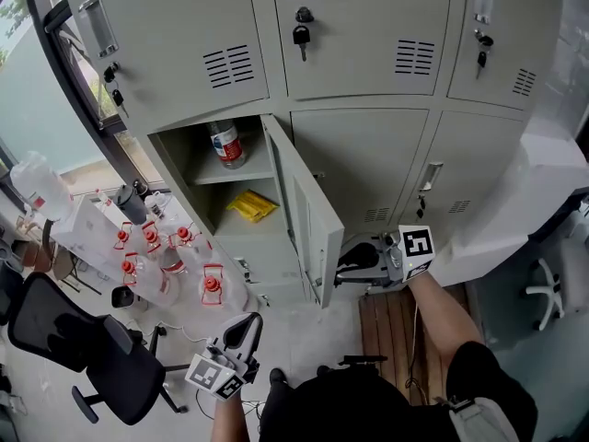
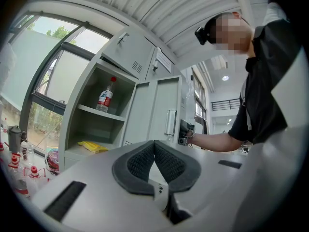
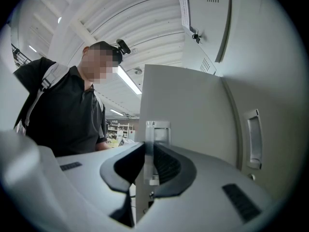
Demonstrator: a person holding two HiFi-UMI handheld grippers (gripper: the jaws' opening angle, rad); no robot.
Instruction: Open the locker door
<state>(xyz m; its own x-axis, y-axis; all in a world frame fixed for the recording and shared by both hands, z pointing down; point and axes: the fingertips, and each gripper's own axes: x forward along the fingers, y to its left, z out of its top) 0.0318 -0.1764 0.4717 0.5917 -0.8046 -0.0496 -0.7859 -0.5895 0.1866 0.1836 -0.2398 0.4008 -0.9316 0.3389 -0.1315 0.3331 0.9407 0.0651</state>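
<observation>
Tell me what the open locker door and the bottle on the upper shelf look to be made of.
Locker door: likely thin sheet metal with matte pale grey paint. The right gripper view shows its edge as slim and folded.
Bottle: probably clear plastic. The body is see-through with a printed label wrapped round it, though glass cannot be ruled out from here.

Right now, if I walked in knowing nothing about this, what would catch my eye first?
The open locker door, swung out at centre, with the right gripper holding its jaws on either side of the door's edge. Inside, a bottle stands on the shelf above a yellow packet. Red-capped jugs cluster at lower left.
</observation>
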